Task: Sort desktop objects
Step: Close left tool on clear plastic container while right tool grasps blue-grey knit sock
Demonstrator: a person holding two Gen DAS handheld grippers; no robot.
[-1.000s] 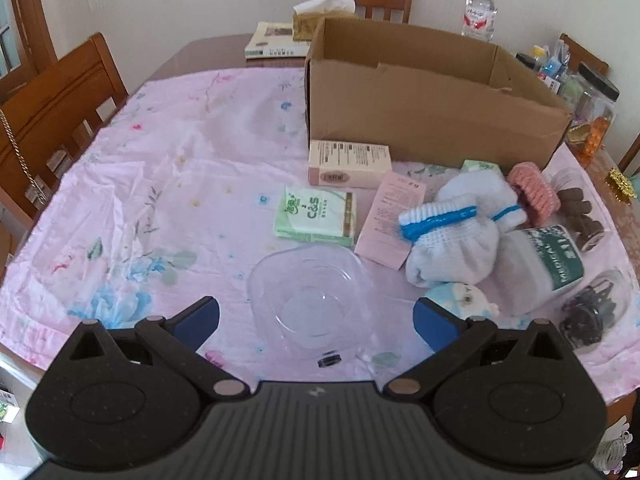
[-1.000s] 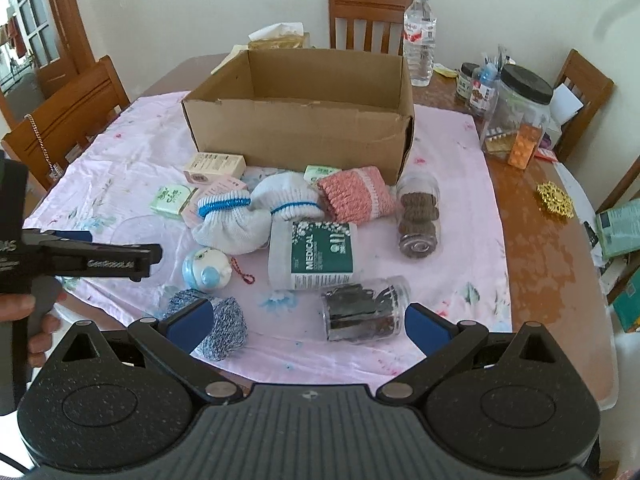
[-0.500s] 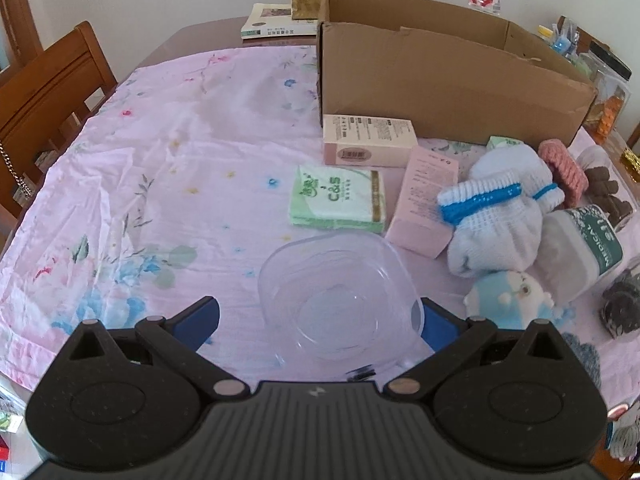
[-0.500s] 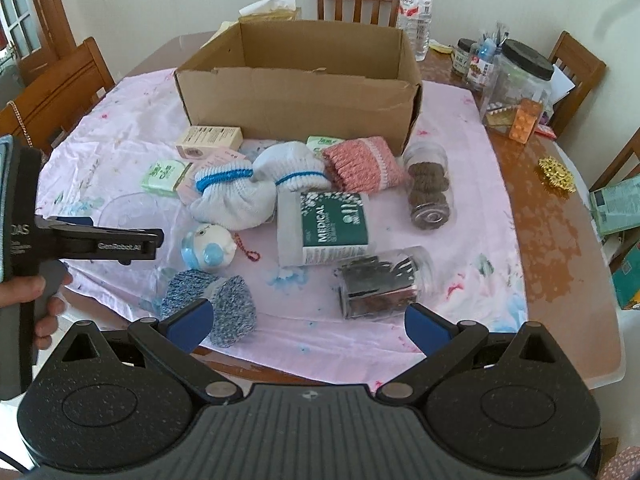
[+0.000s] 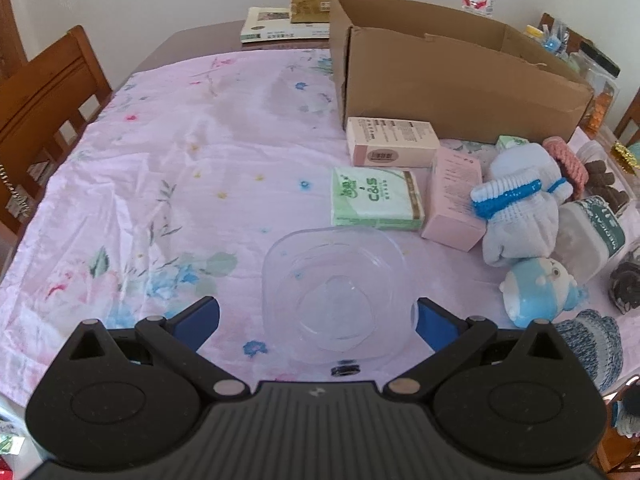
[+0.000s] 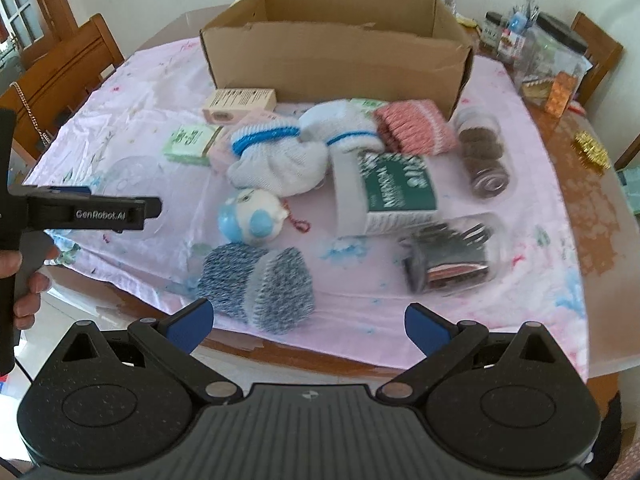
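At the bottom centre of the left wrist view, the left gripper [image 5: 318, 314] stands with its blue fingers spread wide on either side of the clear plastic bowl [image 5: 335, 290], grasping nothing; the bowl rests upright on the pink floral tablecloth [image 5: 160, 168], its near rim lying between the fingers. Judged from this pose, the step in hand is the pickup of the bowl. To do it well, one finger should pass inside the near wall and the other outside it, pinching the rim alone (thin clear plastic is likely to flex and slip if squeezed across its full width). Just beyond the bowl, at centre frame, lies the green tissue pack [image 5: 376, 198], with the pink box [image 5: 454, 200] beside it to the right, so a straight lift is safer than a forward slide. At the bottom of the right wrist view, the right gripper [image 6: 310, 326] hangs released at the table edge, near the blue-grey knitted roll [image 6: 256, 282]. Farthest back, in the upper right of the left view, the open cardboard box [image 5: 460, 84] is the probable destination.
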